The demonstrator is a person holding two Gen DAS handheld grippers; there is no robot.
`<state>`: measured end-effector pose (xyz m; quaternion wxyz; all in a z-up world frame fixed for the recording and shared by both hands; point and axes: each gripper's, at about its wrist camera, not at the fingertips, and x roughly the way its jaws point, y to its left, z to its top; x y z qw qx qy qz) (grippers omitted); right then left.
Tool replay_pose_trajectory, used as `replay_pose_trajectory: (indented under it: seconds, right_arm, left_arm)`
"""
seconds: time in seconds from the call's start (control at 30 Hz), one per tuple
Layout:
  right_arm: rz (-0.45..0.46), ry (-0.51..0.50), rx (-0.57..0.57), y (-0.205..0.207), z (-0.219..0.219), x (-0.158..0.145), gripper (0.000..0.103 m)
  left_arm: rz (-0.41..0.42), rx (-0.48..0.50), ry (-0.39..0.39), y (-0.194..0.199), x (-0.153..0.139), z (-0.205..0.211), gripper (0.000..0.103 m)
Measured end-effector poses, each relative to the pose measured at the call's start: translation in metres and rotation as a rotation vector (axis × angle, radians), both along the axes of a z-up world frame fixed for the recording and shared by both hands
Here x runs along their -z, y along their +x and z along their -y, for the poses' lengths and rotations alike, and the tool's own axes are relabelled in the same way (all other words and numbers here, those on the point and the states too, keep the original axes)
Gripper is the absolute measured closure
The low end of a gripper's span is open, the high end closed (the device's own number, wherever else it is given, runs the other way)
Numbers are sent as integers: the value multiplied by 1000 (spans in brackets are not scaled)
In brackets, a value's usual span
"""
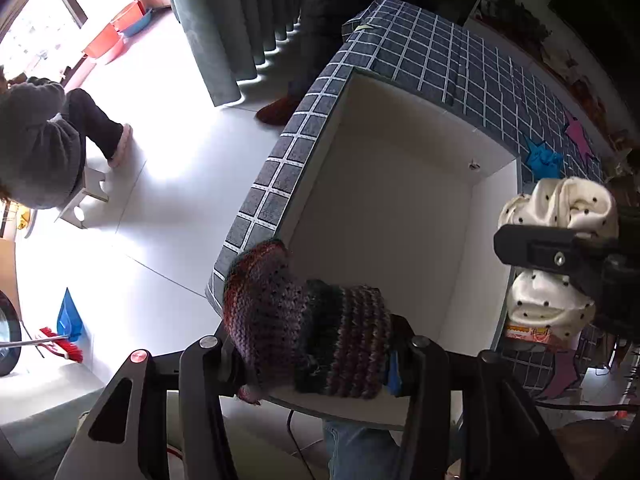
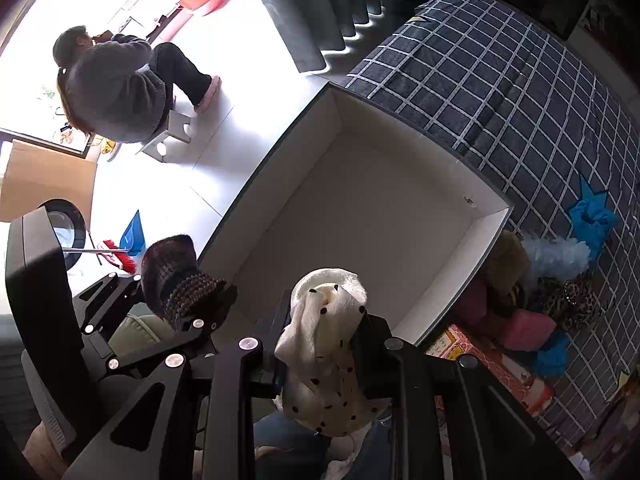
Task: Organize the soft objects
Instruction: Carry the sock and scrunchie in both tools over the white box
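My left gripper (image 1: 316, 344) is shut on a dark striped knitted piece (image 1: 304, 320), held over the near left edge of an open white box (image 1: 384, 208); it also shows in the right wrist view (image 2: 180, 280). My right gripper (image 2: 320, 340) is shut on a cream polka-dot cloth (image 2: 324, 360), held above the box's near edge (image 2: 460, 280). The same cloth shows in the left wrist view (image 1: 560, 216). The box inside looks empty.
The box sits on a dark checked cover (image 2: 520, 92). Several soft items lie to its right: a blue cloth (image 2: 592, 220), a light blue fluffy piece (image 2: 556, 256), pink pieces (image 2: 528, 328), a leopard-print piece (image 2: 576, 300). A person sits on a stool (image 2: 116, 92). A broom (image 2: 116, 254) lies on the floor.
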<state>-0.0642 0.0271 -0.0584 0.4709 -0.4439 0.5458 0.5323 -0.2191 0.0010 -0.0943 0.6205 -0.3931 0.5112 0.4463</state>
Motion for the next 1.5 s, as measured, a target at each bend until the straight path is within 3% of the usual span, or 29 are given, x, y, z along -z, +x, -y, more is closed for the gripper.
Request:
replay_pose_trajectory:
  seconds: [0.6,1.5]
  right_arm:
    - [6,-70,58,6,-6,25,77]
    - [-8,-94,94,18,-2,32,77]
  left_arm:
    - [-4,42,-79,13,29,-4,47]
    - [-16,45,-106,22,42,-4,47]
